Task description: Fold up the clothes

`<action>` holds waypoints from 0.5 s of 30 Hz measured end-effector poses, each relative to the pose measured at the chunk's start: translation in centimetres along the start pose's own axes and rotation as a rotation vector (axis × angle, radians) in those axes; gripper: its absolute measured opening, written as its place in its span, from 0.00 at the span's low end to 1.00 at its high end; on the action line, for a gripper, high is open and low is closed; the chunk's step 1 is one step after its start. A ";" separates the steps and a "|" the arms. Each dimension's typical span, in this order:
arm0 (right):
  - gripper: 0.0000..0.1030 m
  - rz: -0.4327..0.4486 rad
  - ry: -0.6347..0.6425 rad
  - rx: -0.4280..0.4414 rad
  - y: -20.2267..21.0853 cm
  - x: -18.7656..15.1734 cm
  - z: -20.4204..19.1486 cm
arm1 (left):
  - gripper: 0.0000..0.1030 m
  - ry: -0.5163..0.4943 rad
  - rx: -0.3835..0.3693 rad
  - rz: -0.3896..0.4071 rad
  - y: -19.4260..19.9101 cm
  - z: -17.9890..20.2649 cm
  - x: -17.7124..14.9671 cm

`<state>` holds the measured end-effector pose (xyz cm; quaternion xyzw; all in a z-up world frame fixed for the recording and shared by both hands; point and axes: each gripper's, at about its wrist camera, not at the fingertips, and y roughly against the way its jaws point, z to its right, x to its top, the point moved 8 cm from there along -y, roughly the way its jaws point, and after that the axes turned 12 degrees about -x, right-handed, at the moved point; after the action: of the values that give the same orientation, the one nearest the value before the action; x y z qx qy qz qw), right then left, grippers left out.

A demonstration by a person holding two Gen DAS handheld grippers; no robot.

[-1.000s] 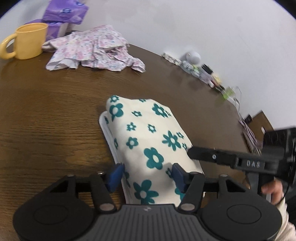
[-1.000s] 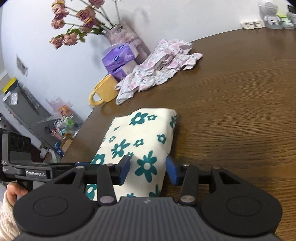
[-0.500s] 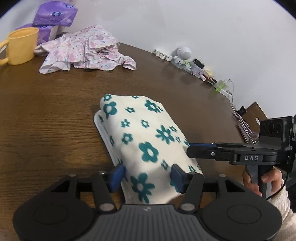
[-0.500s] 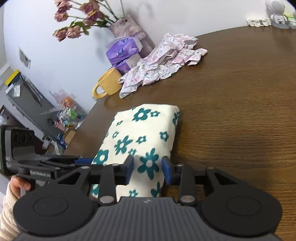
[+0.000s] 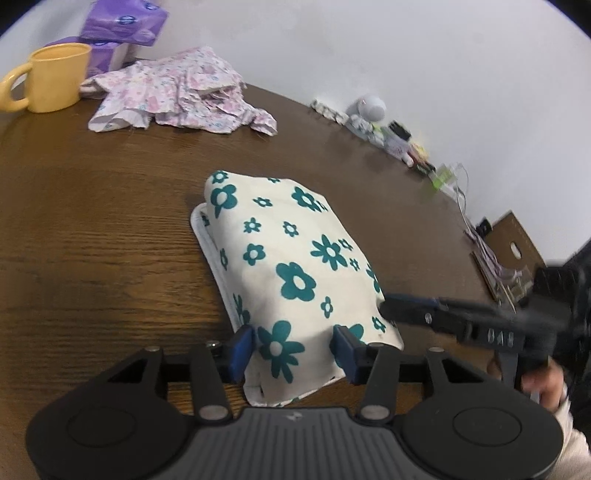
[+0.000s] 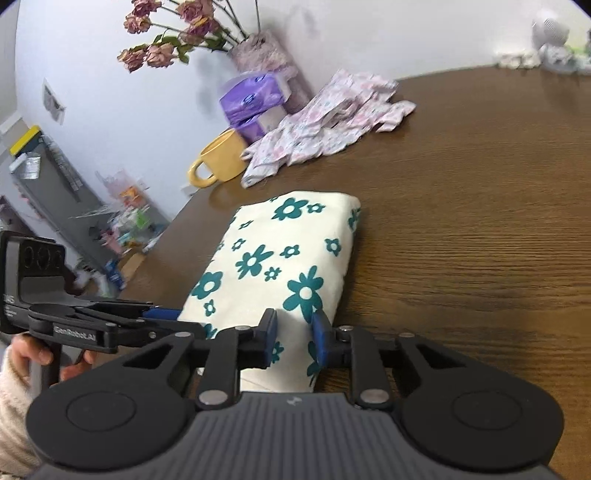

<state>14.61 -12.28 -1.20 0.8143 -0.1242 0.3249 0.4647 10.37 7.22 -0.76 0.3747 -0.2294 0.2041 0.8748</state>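
A folded cream cloth with teal flowers (image 5: 288, 251) (image 6: 280, 251) lies on the brown wooden table (image 5: 92, 221). My left gripper (image 5: 291, 349) stands open over the cloth's near end, its left pad at the cloth's edge and its right pad on top. My right gripper (image 6: 294, 334) has a narrow gap and pinches fabric at the cloth's near right corner. In the left wrist view, the right gripper (image 5: 386, 308) reaches the cloth's right edge. The left gripper (image 6: 162, 314) shows at the cloth's left side in the right wrist view.
A crumpled pink floral garment (image 5: 177, 96) (image 6: 332, 122) lies at the far side, next to a yellow mug (image 5: 51, 77) and purple tissue packs (image 5: 122, 26). A vase of dried roses (image 6: 258, 55) stands behind. Small items (image 5: 373, 114) line the far edge. A hand (image 5: 543, 384) holds each gripper.
My right gripper's fingers have drawn closer together on the cloth's corner. The left fingers narrowed only slightly. The cloth has stayed in place.
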 end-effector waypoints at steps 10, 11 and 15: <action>0.17 0.087 -0.037 -0.034 1.0 -1.8 0.0 | 0.43 -0.026 0.003 0.019 -0.1 0.0 -0.7; 0.16 0.091 -0.033 -0.039 1.0 -1.9 -0.1 | 0.43 -0.021 0.001 0.022 0.0 0.0 -0.7; 0.37 0.118 -0.034 -0.072 1.3 -2.2 0.1 | 0.53 0.014 -0.002 0.041 0.7 -0.2 -1.0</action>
<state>12.31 -13.24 -1.78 0.7936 -0.1914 0.3331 0.4717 9.29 7.61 -1.03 0.3676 -0.2311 0.2245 0.8724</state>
